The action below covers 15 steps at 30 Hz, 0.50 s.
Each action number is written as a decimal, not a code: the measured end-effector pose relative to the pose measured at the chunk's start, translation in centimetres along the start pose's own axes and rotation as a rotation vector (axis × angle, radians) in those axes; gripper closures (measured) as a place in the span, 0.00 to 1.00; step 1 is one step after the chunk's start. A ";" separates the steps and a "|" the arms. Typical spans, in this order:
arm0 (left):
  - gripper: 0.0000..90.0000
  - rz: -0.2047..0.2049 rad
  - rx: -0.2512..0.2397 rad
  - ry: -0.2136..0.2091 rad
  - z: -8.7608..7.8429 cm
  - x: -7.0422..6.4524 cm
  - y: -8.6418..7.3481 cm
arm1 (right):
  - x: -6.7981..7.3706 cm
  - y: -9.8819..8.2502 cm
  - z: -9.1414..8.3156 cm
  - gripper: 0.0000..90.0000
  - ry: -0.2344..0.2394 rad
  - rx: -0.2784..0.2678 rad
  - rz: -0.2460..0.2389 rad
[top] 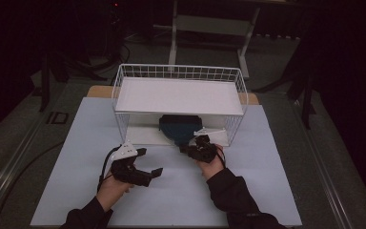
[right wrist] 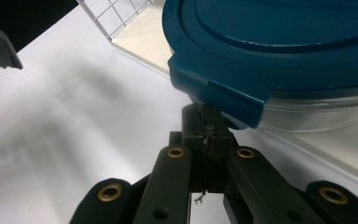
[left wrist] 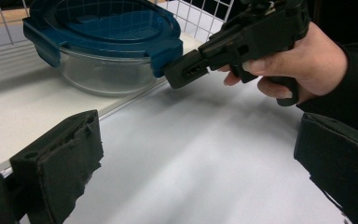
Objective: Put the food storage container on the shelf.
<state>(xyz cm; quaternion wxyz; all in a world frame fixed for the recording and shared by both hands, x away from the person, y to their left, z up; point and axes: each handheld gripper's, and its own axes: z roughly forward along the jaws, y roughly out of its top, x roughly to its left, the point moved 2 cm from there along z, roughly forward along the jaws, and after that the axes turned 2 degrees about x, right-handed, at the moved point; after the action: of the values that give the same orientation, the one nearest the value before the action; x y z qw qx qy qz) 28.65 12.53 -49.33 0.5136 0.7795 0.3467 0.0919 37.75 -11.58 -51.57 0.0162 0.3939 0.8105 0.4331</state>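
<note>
A glass container [top: 180, 128] with a dark blue clip lid [left wrist: 107, 28] stands on the bottom of a white wire rack [top: 119, 90], under its shelf. My right gripper [top: 183, 149] is shut, with nothing between its jaws. Its tips [right wrist: 208, 119] sit right under the lid's front clip tab [right wrist: 219, 88], against the glass bowl [right wrist: 317, 112]. In the left gripper view the right gripper [left wrist: 191, 70] touches that tab from the side. My left gripper [top: 150, 162] is held open in front of the rack and to the left, its jaws [left wrist: 196, 177] wide apart with nothing between them.
The rack stands at the back of a pale mat [top: 171, 200] that covers the table. Its white shelf [top: 178, 95] hangs low over the container. Dark floor and a metal frame [top: 209, 24] lie beyond the table.
</note>
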 end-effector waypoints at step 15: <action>0.01 -0.002 -0.005 -0.004 -0.1 0.0 0.0 | -1.0 1.2 0.8 1.00 -0.043 -0.027 0.022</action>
<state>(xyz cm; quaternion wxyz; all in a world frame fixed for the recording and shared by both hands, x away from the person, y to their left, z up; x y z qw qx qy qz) 28.59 12.57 -49.26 0.5162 0.7780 0.3464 0.0904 39.49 -11.30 -51.54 0.0340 0.4119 0.7996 0.4356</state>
